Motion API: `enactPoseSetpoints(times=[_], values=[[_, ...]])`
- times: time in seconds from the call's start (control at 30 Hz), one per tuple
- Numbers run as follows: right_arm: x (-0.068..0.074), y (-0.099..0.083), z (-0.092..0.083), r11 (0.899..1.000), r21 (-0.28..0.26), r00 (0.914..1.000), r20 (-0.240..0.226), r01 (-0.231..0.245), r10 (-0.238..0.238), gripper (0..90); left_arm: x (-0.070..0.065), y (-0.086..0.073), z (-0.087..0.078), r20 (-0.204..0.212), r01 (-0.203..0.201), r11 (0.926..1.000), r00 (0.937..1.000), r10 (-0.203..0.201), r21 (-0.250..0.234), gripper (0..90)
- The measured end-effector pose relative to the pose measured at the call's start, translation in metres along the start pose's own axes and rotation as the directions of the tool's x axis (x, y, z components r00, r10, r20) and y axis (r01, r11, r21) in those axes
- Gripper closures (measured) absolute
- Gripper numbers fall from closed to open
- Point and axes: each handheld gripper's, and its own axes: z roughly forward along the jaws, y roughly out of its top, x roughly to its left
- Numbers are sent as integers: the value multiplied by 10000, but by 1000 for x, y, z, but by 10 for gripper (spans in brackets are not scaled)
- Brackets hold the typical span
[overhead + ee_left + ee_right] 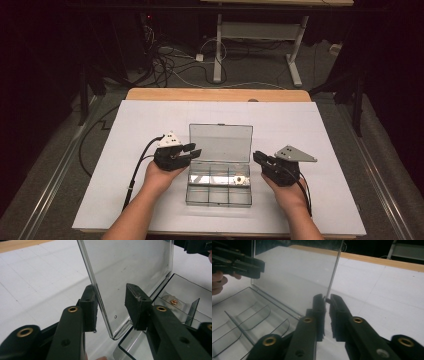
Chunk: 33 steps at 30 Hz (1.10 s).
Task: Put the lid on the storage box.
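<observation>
A clear plastic compartment box [218,189] sits near the middle of a white-covered table [125,150], its transparent lid [220,142] standing upright and a small coppery item [241,179] lying in one rear compartment. The left gripper [191,150] is spread wide with the lid's left edge between its pads, not touching, while the right gripper [257,157] is nearly clenched at the lid's right edge, though whether it truly pinches it is unclear. Both forearms reach in from the near edge, hands level beside the box; uneven pressure could likely twist the lid or drag the light box.
</observation>
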Motion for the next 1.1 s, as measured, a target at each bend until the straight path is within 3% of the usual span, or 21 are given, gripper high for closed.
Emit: enactPoseSetpoints(times=[0.23,0.67,1.1], values=[[7,-3,-3,9989,-133,9978,-488,440,-446,900,-4,0,-5,5,-30,9999,10000,30,-126,624],[17,-5,2,9988,-15,9926,-1105,497,-496,900,-15,-2,-15,57,-197,9996,9998,198,-207,632],[22,-7,-2,9991,1,9893,-1397,430,-426,900,-26,-5,-24,42,-471,9989,9989,471,71,606]])
